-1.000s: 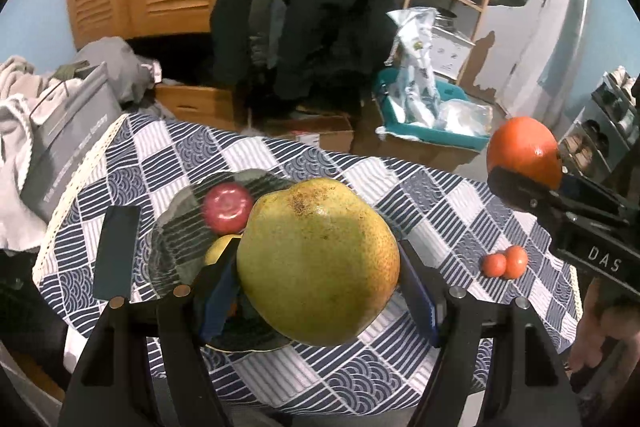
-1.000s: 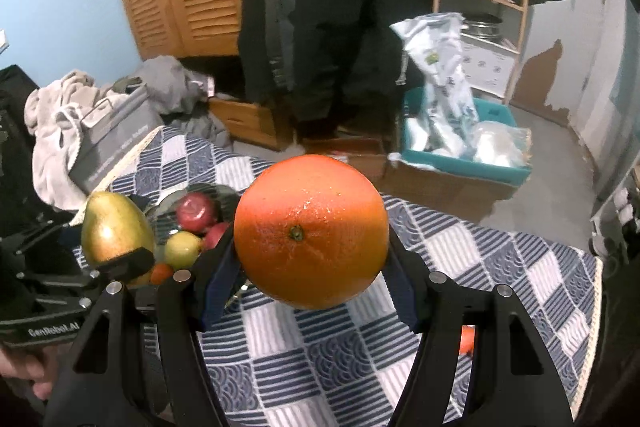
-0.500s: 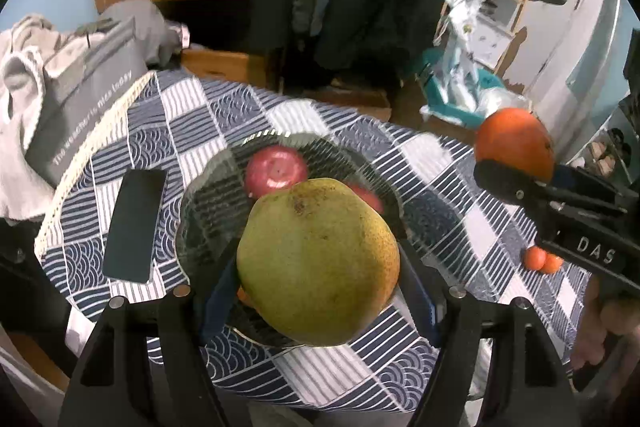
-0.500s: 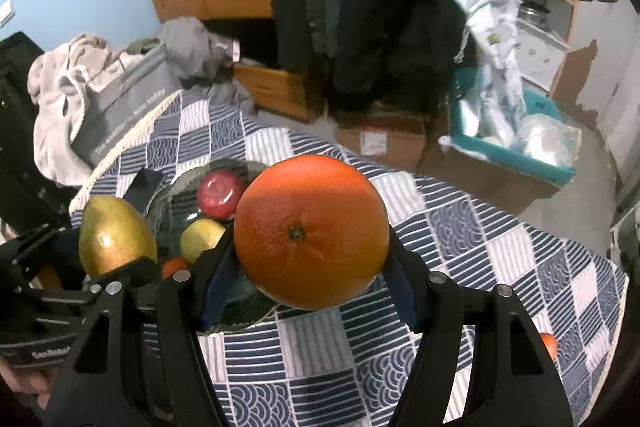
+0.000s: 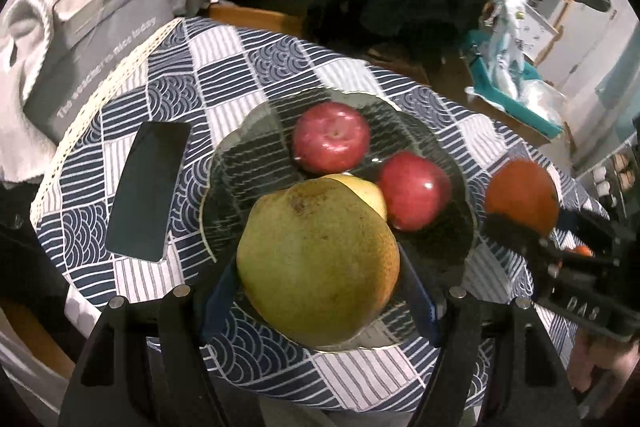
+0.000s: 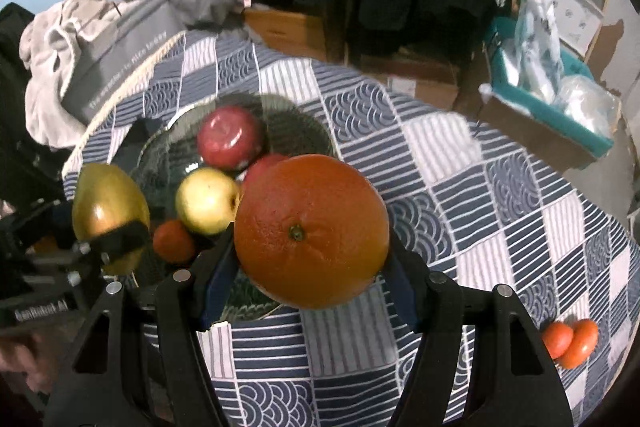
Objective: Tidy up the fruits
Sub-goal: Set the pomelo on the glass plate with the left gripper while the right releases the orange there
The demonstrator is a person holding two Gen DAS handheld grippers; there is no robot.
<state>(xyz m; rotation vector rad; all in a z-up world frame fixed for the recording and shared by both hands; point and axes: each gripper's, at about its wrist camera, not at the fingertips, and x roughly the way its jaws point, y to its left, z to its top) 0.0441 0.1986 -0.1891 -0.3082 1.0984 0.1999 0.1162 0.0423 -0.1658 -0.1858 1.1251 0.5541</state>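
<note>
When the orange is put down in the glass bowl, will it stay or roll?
The orange is round and smooth, so it probably rolls on release. The glass bowl looks shallow and already holds apples, which may stop it. Its firm peel likely tolerates a gentle drop.

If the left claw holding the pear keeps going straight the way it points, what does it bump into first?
Probably the glass plate: the left claw points down at its near part, with the pear leading. The yellow apple sits just beyond, but depth is unclear.
</note>
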